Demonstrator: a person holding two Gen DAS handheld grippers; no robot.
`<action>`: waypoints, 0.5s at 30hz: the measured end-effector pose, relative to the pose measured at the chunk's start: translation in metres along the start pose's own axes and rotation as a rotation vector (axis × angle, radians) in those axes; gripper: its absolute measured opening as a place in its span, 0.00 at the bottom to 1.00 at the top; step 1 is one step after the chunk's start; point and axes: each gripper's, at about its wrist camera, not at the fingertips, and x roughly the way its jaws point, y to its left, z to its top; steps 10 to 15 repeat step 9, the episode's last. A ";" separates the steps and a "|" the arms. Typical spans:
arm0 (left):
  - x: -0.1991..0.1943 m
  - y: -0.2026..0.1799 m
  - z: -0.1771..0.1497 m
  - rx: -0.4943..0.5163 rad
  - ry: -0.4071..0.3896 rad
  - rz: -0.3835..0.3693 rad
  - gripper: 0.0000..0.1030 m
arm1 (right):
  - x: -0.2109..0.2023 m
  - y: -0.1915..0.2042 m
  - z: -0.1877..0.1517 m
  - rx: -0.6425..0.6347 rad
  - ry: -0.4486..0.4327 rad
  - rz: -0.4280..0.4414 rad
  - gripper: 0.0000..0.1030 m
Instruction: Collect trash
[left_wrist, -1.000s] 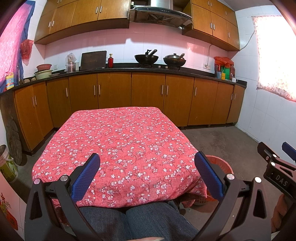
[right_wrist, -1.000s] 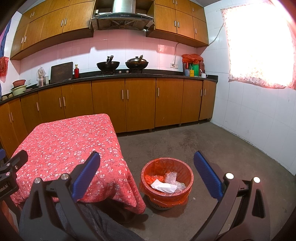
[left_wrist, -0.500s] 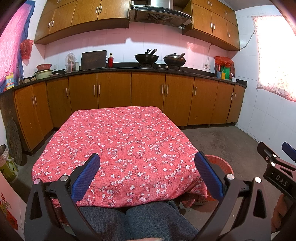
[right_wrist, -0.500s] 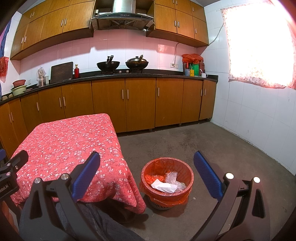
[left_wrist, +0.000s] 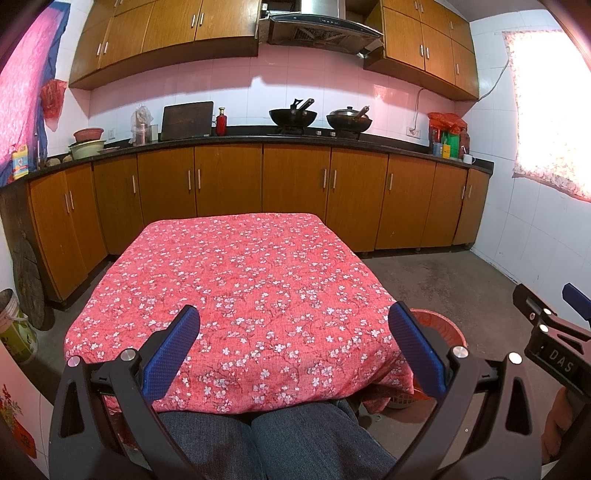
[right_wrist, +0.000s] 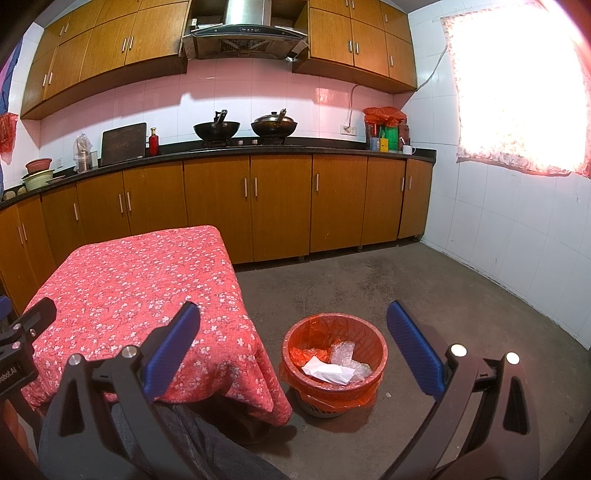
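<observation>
An orange waste basket (right_wrist: 334, 363) with a red liner stands on the floor right of the table. Inside it lie white paper (right_wrist: 325, 371) and clear bubble wrap (right_wrist: 341, 354). Its rim also shows in the left wrist view (left_wrist: 439, 325). My left gripper (left_wrist: 293, 349) is open and empty, held over the near edge of the table with the red flowered cloth (left_wrist: 236, 291). My right gripper (right_wrist: 291, 350) is open and empty, held above and in front of the basket. No trash shows on the cloth.
Wooden cabinets (right_wrist: 280, 206) and a dark counter with two woks (right_wrist: 245, 127) line the far wall. A white tiled wall (right_wrist: 517, 251) stands at the right. The person's knees (left_wrist: 280, 443) are under the table's near edge. A bucket (left_wrist: 14, 332) stands at the far left.
</observation>
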 end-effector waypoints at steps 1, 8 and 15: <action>0.000 0.000 0.000 0.001 0.000 0.001 0.98 | 0.000 0.000 0.000 0.000 0.000 0.000 0.96; -0.001 0.001 -0.001 0.000 0.002 -0.001 0.98 | 0.000 0.000 0.000 0.001 0.000 0.000 0.96; 0.000 0.001 -0.001 0.000 0.001 -0.001 0.98 | 0.000 0.000 0.000 0.001 0.000 0.000 0.96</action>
